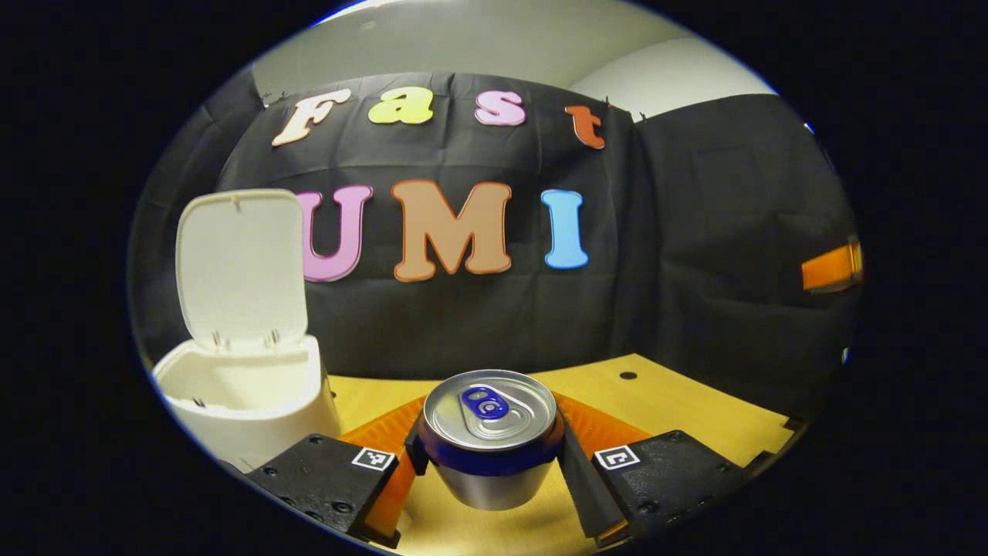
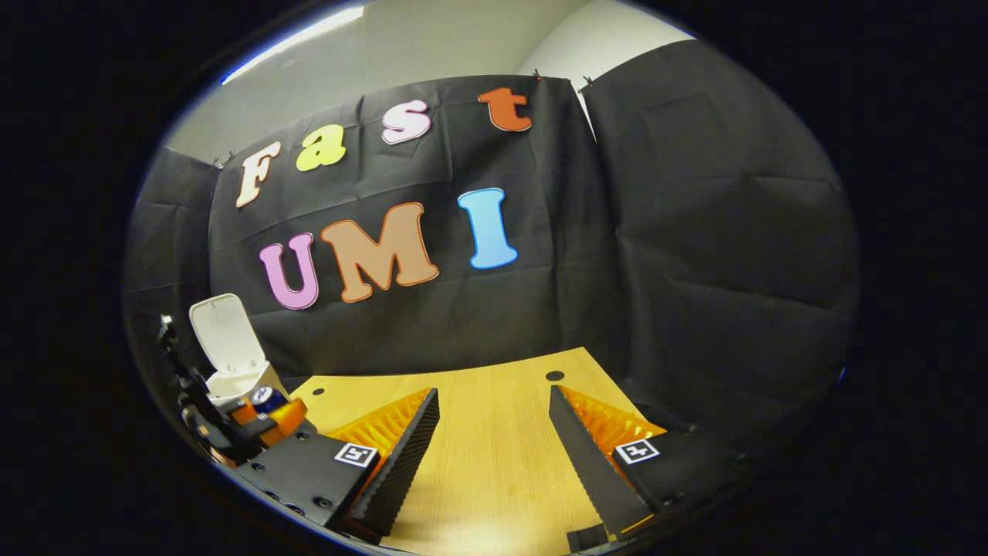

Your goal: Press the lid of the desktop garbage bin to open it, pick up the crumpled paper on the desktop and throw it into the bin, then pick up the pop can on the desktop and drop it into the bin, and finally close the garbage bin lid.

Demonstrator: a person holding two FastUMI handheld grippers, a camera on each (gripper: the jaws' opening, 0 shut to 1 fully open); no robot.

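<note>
The left gripper point(image 1: 490, 455) is clamping the can point(image 1: 490, 432) just under its rim above the desk point(image 1: 695, 409), near the open bin point(image 1: 247, 386); thin, slick metal likely dents, while the right gripper point(image 2: 494, 455) is idling with jaws wide and empty.

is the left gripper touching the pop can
Touching. In the left gripper view, both fingers of the left gripper press the pop can's sides.

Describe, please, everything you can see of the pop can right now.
The pop can is upright, with a silvery metal body, a blue band under its rim and a blue pull tab on an unopened top. The left gripper clamps it from both sides. The bin stands to its left with the lid up.
</note>
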